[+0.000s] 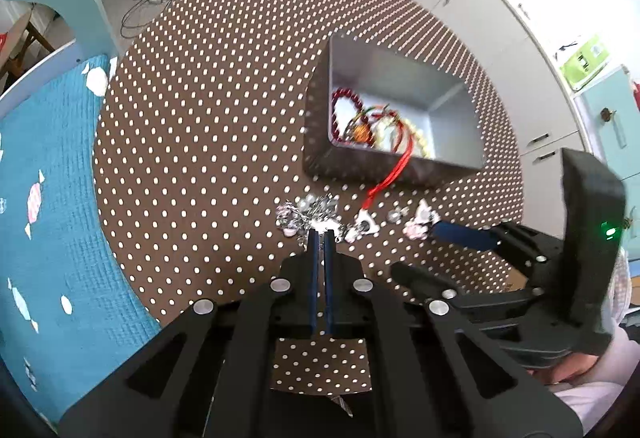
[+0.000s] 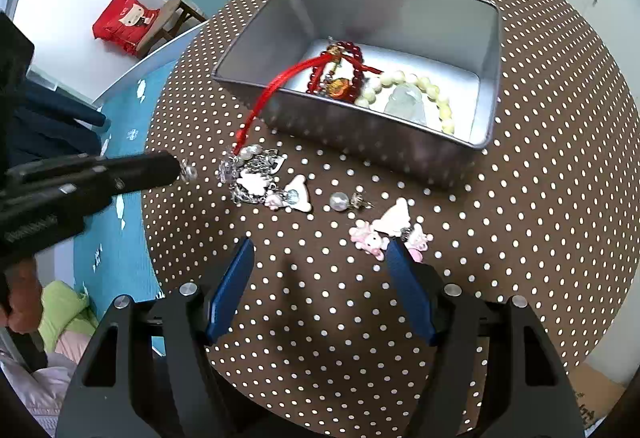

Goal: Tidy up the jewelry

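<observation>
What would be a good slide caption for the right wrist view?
Open right gripper hovers over loose charms while the left gripper pinches a small sparkly piece beside the metal tin.

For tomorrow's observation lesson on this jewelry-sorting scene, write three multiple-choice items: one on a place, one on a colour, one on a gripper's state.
1. Where does the red bead bracelet lie?
A. inside the metal tin
B. on the blue blanket
C. between the right gripper's fingers

2. What colour is the cord hanging over the tin's wall?
A. green
B. red
C. black

3. How does the right gripper stand?
A. shut on a pearl
B. shut on the tin
C. open, with only tablecloth between its fingers

Answers:
1 A, it rests on the tin's floor beside the pale bead bracelet.
2 B, its bright red strand trails down to the table.
3 C, its blue fingers stand apart, gripping nothing.
</observation>
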{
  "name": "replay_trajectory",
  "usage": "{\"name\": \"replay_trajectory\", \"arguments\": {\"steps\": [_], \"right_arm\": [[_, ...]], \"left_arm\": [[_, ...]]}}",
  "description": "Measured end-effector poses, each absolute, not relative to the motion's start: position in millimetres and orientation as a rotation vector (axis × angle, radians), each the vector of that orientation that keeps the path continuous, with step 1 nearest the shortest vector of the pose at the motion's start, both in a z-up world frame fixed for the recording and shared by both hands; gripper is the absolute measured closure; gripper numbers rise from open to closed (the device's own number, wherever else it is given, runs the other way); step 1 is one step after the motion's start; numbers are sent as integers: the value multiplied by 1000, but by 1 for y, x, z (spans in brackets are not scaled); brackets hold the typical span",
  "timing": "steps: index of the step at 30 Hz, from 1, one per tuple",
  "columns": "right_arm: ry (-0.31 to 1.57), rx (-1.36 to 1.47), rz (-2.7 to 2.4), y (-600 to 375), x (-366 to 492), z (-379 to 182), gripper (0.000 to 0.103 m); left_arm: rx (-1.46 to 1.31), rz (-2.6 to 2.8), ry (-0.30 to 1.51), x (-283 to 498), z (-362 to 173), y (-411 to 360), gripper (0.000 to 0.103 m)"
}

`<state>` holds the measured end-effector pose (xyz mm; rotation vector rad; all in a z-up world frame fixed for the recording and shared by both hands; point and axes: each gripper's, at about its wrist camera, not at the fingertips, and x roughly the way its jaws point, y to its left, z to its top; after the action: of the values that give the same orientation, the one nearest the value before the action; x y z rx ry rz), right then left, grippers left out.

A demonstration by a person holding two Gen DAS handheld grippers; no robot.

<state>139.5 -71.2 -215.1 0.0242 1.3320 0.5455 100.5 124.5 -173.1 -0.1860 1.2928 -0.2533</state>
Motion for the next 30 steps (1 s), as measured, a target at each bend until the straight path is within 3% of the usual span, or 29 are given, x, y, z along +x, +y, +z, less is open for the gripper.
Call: {"name": "replay_trajectory", "arguments": {"steps": [4,12,24,27,30], "right_arm": [[1325,21,548,-70,140,-214,37],[1327,19,523,-77,137,-213,37],[1287,60,598,-63,147,-205,37],[1290,32,608,-53,150,-210,44],[1287,-1,624,-44,150,-216,60]], "left_arm": [[-177,-264,1272,98,-155,128,101],[-209,-255,1333,102,-195,125,101],[-203,-220,1355,91,-207,131,101],[-206,-208,1358,87,-209,136,101],[-208,-198,1364,84,-211,140,101]]}}
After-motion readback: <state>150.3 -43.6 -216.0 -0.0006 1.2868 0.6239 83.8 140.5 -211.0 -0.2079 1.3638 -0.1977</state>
